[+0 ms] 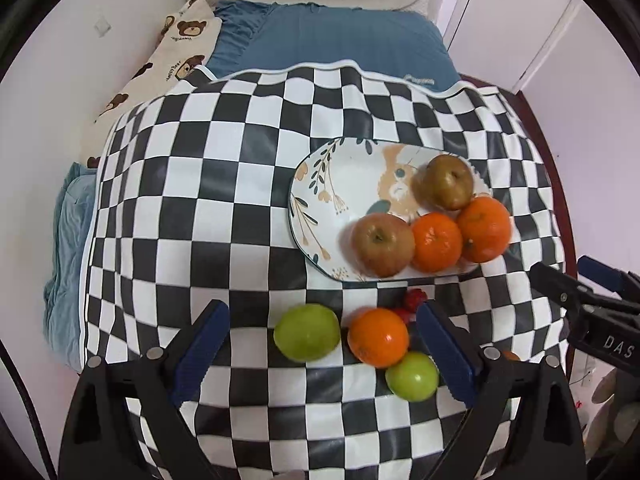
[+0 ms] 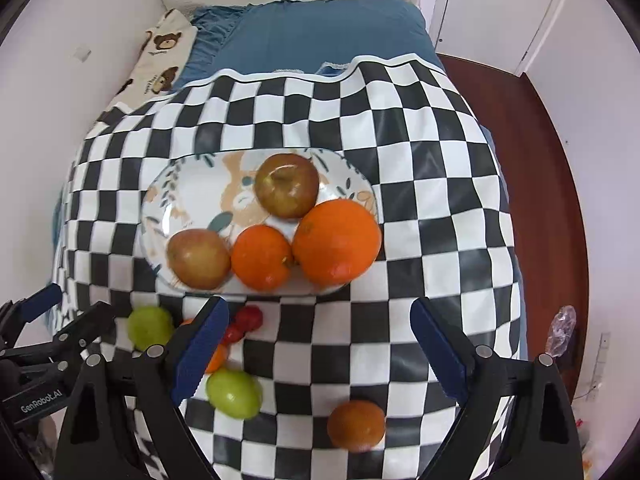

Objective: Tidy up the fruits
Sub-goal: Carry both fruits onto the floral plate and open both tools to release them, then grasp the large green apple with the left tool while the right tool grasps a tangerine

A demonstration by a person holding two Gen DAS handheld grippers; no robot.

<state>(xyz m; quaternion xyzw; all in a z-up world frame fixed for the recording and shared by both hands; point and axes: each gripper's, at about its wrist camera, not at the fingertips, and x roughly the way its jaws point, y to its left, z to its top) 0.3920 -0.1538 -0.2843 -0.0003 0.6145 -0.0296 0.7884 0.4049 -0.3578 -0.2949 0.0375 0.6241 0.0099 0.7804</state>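
Above cloth point(image 1: 224, 184): both grippers hanging;
left gripper point(image 1: 322, 326): gaping wide, holding nothing;
right gripper point(image 2: 320, 326): gaping wide, gripping nothing

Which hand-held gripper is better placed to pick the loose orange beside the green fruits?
Left hand-held gripper: open, that orange lies between its fingers. The right hand-held gripper frames bare cloth.

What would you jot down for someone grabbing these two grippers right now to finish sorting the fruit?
Left gripper: open, empty, above the loose fruit.
Right gripper: open, empty, near the plate.
Done: two apples and two oranges sit on the plate.
Left on the checkered cloth: two green fruits, an orange, another orange, small red fruits.
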